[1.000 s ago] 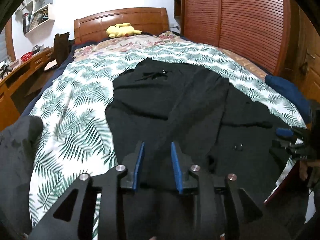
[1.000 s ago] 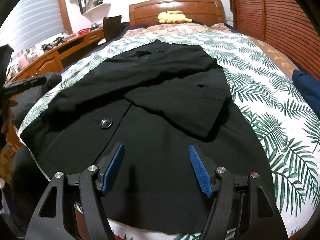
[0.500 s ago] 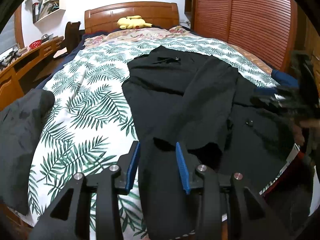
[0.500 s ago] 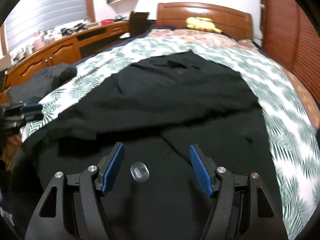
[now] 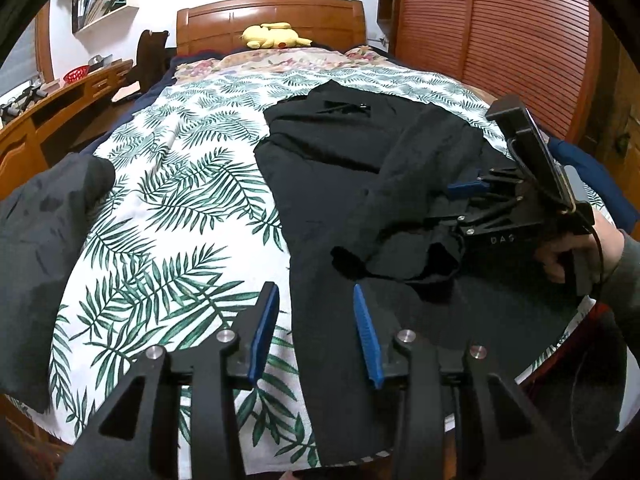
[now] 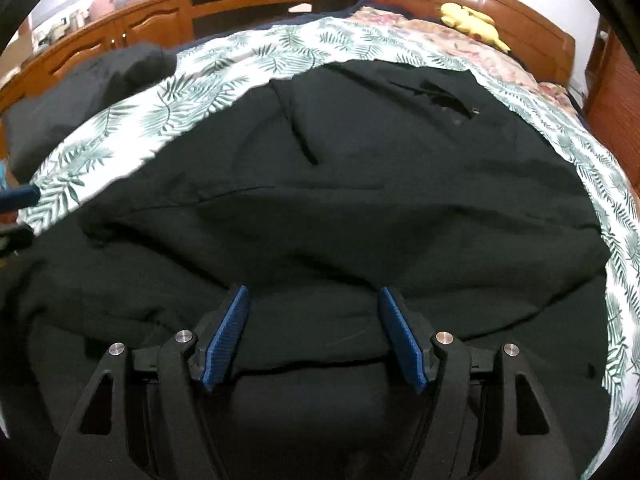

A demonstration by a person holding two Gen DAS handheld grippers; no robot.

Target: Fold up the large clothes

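Observation:
A large black coat [image 5: 340, 168] lies spread on the bed, collar toward the headboard, one sleeve [image 5: 408, 184] folded across its front. My left gripper [image 5: 314, 292] is open and straddles the coat's left edge near the hem; its pads do not press the cloth. My right gripper [image 5: 460, 204], held by a person's hand [image 5: 576, 252], reaches in over the sleeve's cuff. In the right wrist view the right gripper [image 6: 312, 294] stands open low over bunched black coat [image 6: 360, 200] fabric, gripping nothing. The left gripper [image 6: 16, 216] shows at that view's left edge.
The bed has a white leaf-print cover [image 5: 180, 200]. A dark grey garment [image 5: 40, 232] lies at its left side. A yellow plush [image 5: 272, 36] rests by the wooden headboard. A slatted wardrobe [image 5: 500, 40] stands right, a wooden desk [image 5: 40, 120] left, a blue cloth [image 5: 592, 176] at the right edge.
The right gripper has swung in from the coat's right side to the sleeve cuff and rolled. The left gripper has shifted toward the coat's left edge, and its jaws stand wider.

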